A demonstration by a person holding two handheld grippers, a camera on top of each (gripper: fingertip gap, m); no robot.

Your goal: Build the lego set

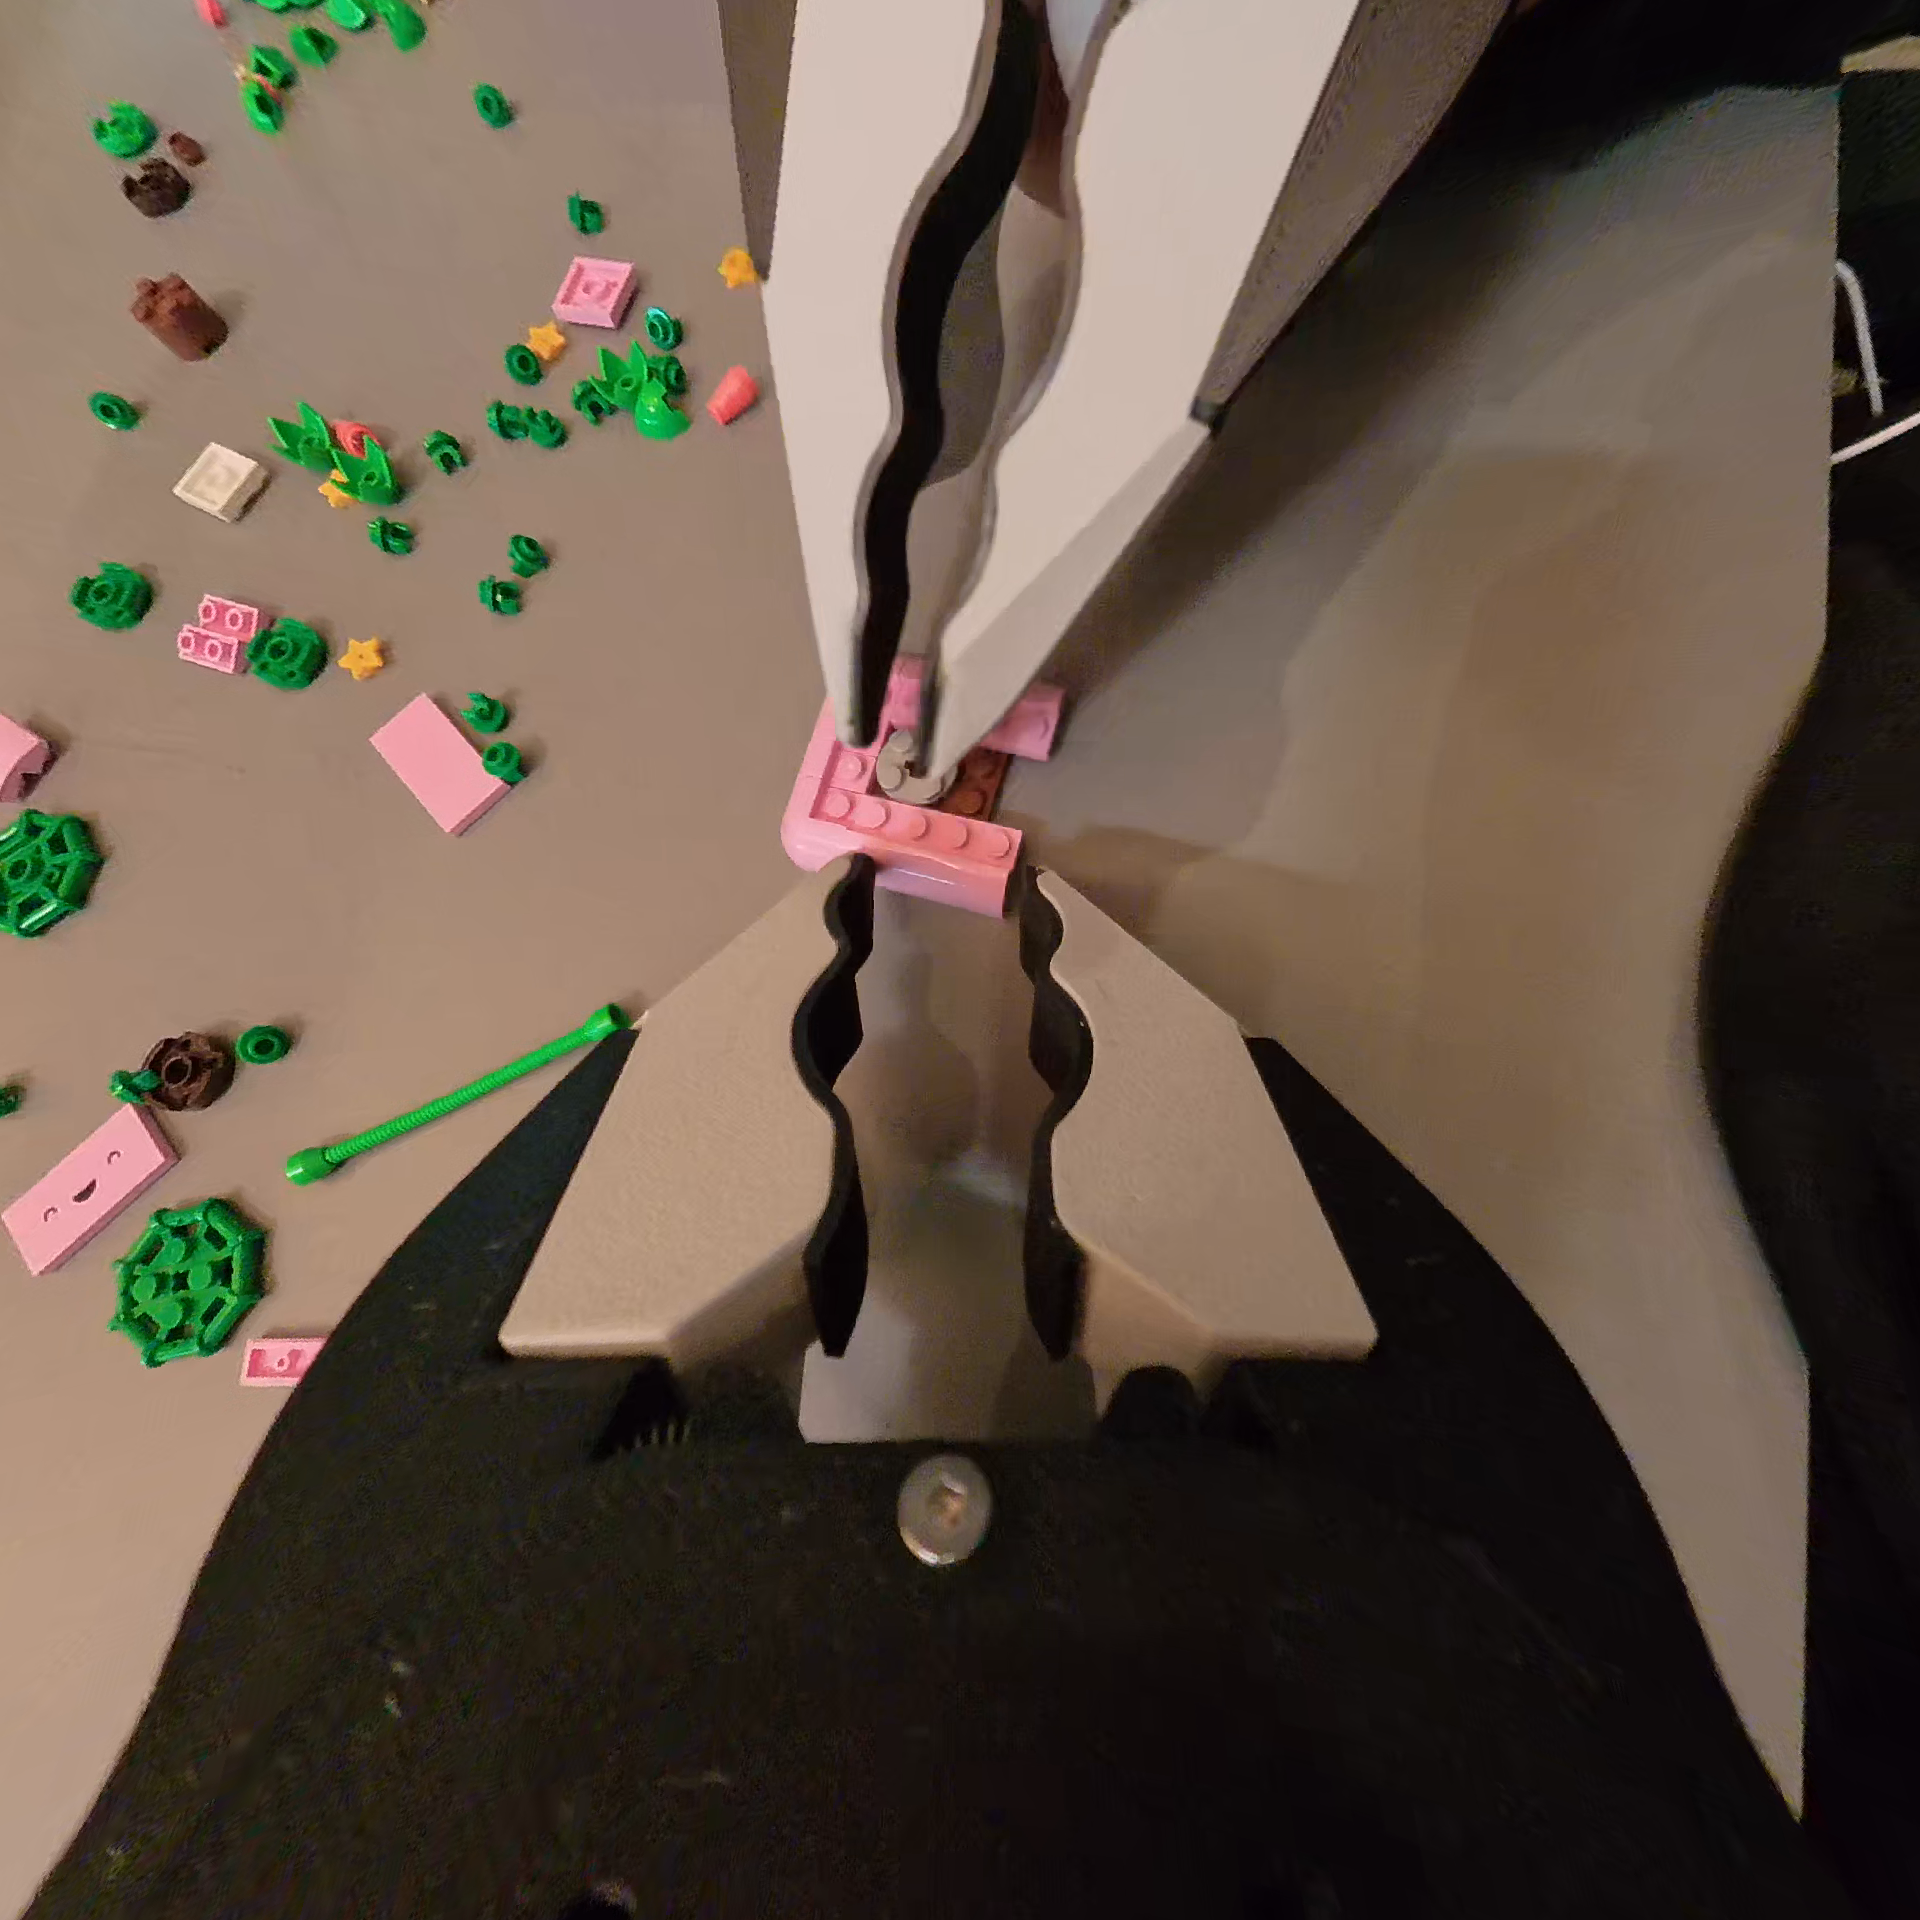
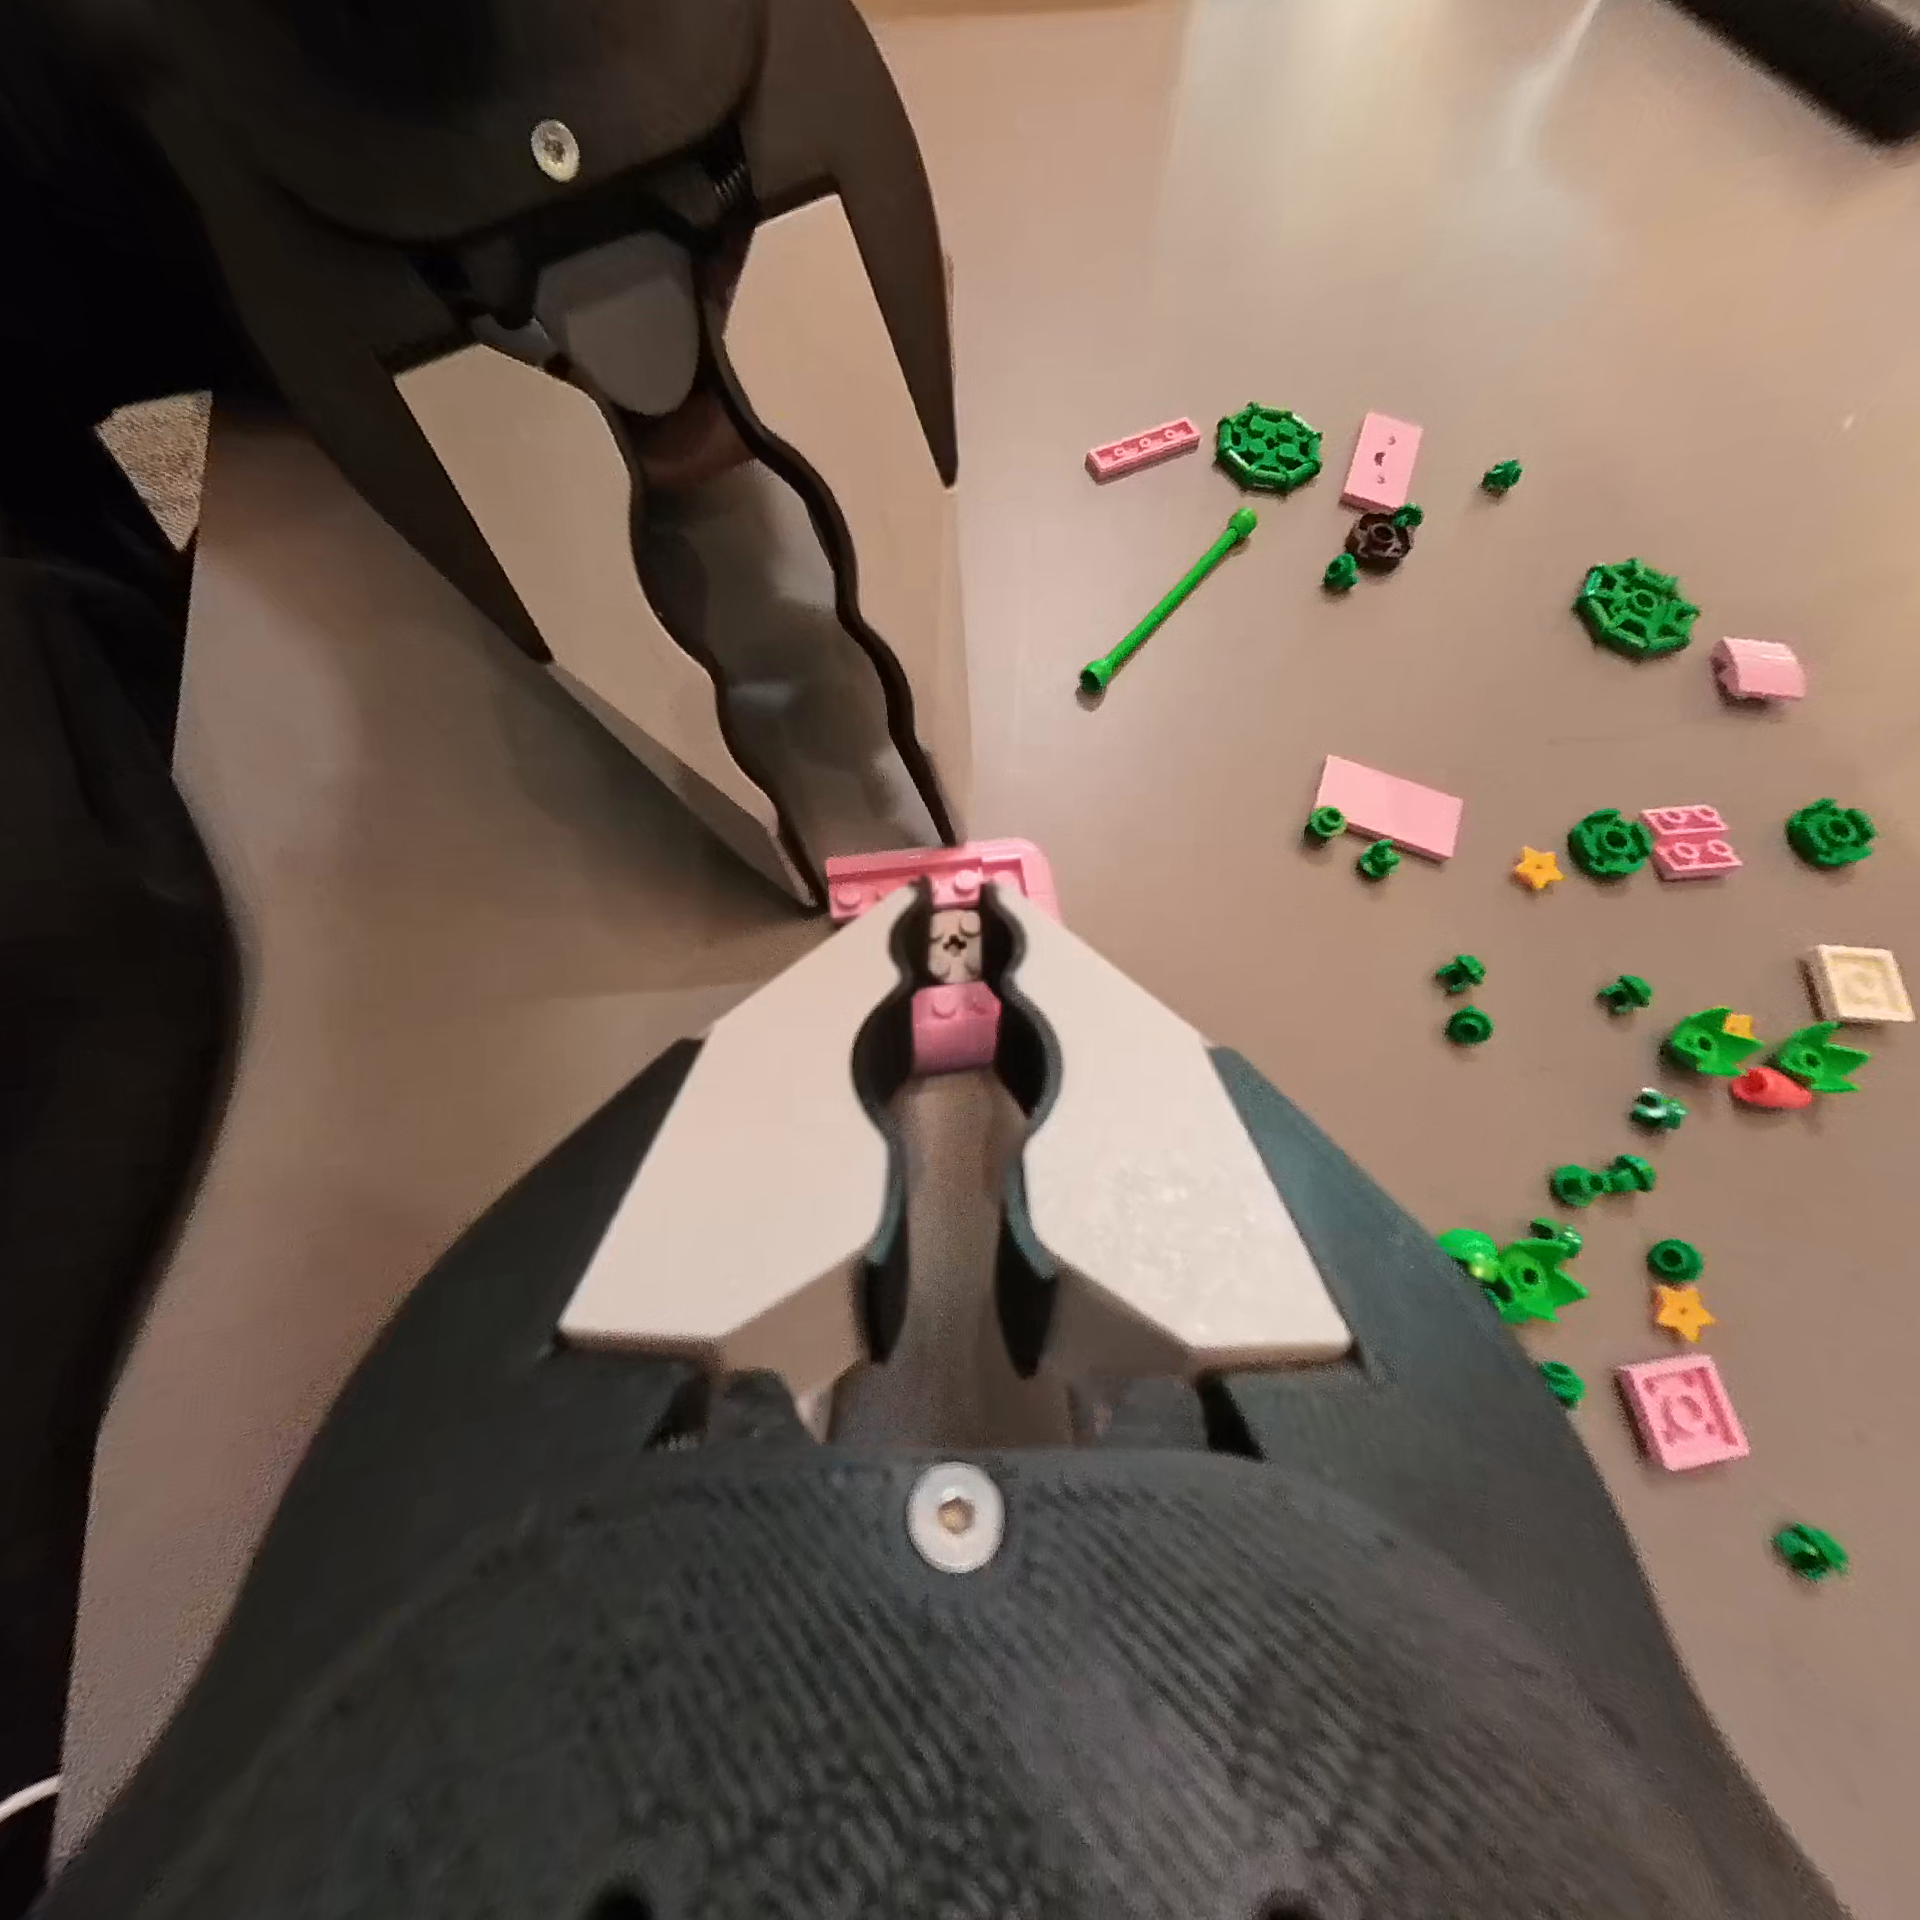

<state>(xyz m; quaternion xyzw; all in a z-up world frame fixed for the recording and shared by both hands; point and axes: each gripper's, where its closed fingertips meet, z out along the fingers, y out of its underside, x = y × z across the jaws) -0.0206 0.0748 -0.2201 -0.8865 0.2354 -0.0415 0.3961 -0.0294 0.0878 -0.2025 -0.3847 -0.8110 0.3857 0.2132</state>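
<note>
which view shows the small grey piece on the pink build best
The left wrist view: the grey piece sits in the open on the pink build, below the right gripper tips. The right wrist view shows it blurred, hemmed between that gripper's own fingers.

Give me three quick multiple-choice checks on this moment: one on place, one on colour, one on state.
1. Where is the long green bar?
A. On top of the pink assembly
B. Flat on the table, apart from the assembly
C. In the left tool

2. What colour is the small piece at the right tool's tips?
A. Yellow
B. Green
C. Grey

3. How is the left tool?
A. Shut on the pink assembly
B. Wide open over bare table
C. Holding a brown piece

Answers:
1 B: the green bar lies on the table, off to the side of the pink assembly.
2 C: the right tool pinches a grey piece.
3 A: the left tool clamps the assembly's edge.
</note>
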